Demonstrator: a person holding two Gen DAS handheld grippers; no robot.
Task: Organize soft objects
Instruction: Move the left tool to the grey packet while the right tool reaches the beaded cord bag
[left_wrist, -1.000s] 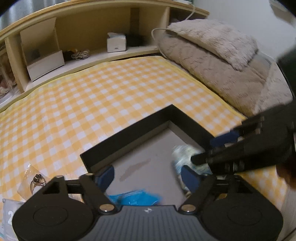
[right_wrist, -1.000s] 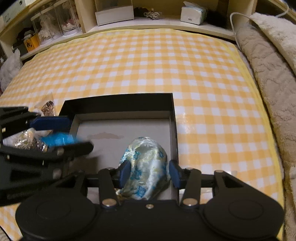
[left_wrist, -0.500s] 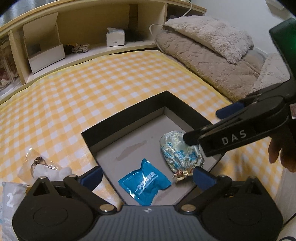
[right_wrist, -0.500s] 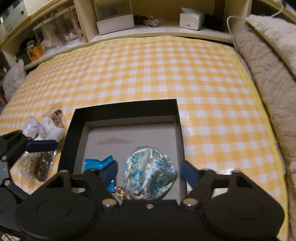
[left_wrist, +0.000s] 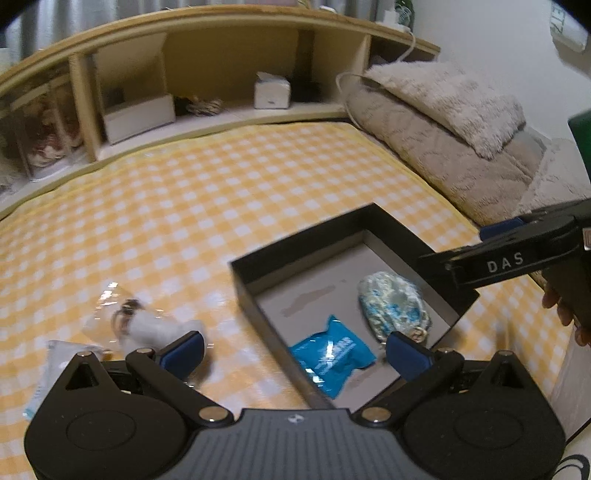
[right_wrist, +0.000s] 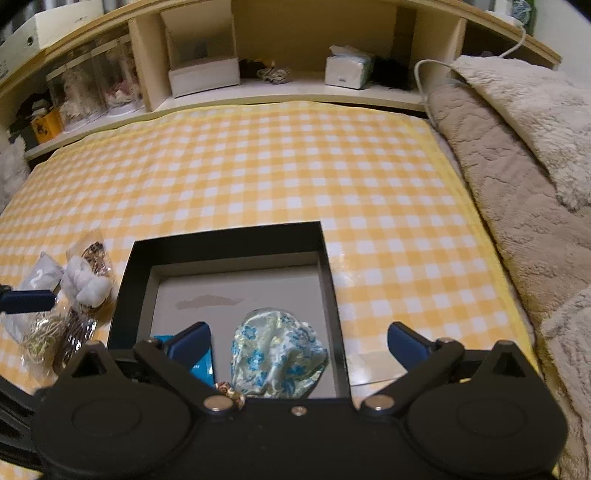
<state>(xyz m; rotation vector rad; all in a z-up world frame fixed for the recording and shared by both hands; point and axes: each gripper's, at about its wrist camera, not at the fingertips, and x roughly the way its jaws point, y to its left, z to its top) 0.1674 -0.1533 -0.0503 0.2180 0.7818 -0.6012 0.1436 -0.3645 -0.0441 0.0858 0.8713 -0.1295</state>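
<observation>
A black box (left_wrist: 306, 236) (right_wrist: 229, 239) with a grey floor sits on the yellow checked cloth. In it lie a blue packet (left_wrist: 330, 354) (right_wrist: 202, 363) and a floral silk pouch (left_wrist: 393, 308) (right_wrist: 277, 356). My left gripper (left_wrist: 295, 349) is open and empty above the box's left wall. My right gripper (right_wrist: 299, 343) is open and empty above the pouch; it also shows at the right of the left wrist view (left_wrist: 495, 258). A pile of clear bagged items (left_wrist: 125, 321) (right_wrist: 74, 295) lies left of the box.
A wooden shelf unit (right_wrist: 258, 55) with white boxes (right_wrist: 203, 75) and a tissue box (right_wrist: 347, 70) runs along the back. Beige fleece blankets (right_wrist: 517, 166) (left_wrist: 443, 122) are heaped on the right. The checked cloth (right_wrist: 258, 166) spreads beyond the box.
My right gripper let go of the floral pouch in the box, opened wide and drew back. My left gripper opened, lifted off the blue packet and shifted left.
</observation>
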